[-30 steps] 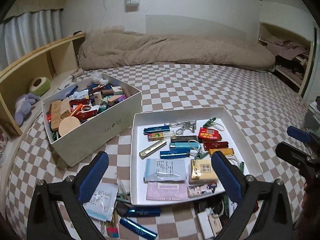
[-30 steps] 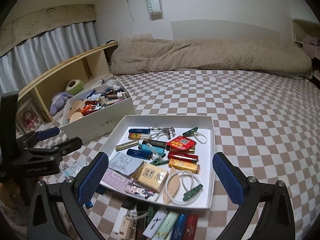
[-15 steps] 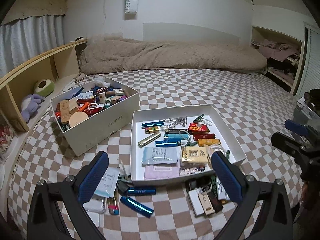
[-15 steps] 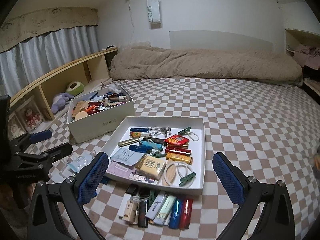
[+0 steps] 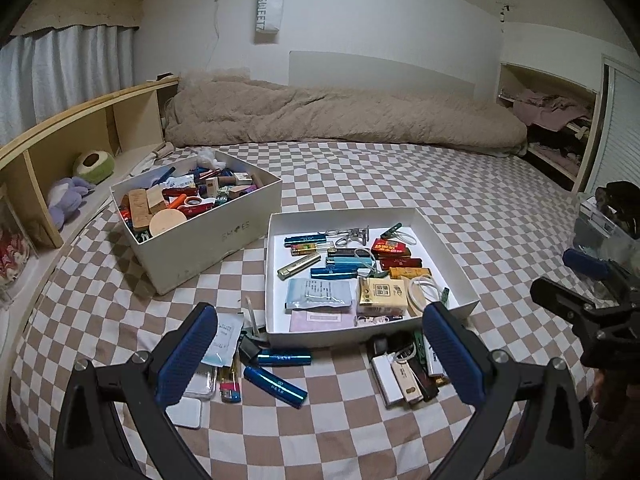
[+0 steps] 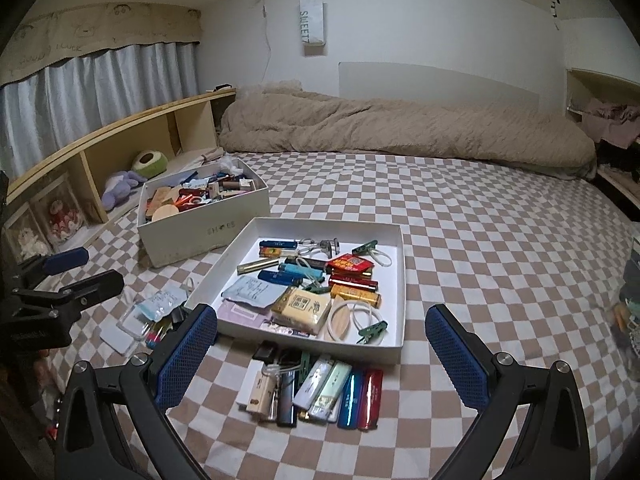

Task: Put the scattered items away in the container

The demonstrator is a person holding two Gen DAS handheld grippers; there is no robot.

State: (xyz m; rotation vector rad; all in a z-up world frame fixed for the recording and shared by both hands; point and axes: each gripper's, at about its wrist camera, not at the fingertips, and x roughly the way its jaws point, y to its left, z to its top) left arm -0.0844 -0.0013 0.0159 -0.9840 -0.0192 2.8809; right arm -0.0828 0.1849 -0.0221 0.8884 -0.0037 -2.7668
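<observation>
A shallow white tray (image 5: 360, 336) (image 6: 402, 288) lies on the checked bedsheet, holding lighters, clips, packets and a ring. Loose items lie in front of it: two blue lighters (image 5: 276, 386), a packet and small cases (image 6: 156, 312) at the left, and a row of lighters (image 6: 316, 392) (image 5: 404, 372) at the right. My left gripper (image 5: 320, 356) hangs open above the near-left items and is visible from the side (image 6: 80, 272) in the right wrist view. My right gripper (image 6: 320, 356) is open over the lighter row and shows in the left wrist view (image 5: 572, 280). Neither holds anything.
A deep white shoe box (image 5: 200, 248) (image 6: 208, 232) full of odds and ends stands left of the tray. A rolled beige duvet (image 6: 400, 128) lies along the far wall. A wooden shelf (image 5: 60, 148) with plush toys borders the bed's left side. Clutter (image 5: 608, 216) sits at the right edge.
Both grippers have drawn back and up from the tray, so it looks smaller and the loose items in front of it have come fully into view. Both stay open.
</observation>
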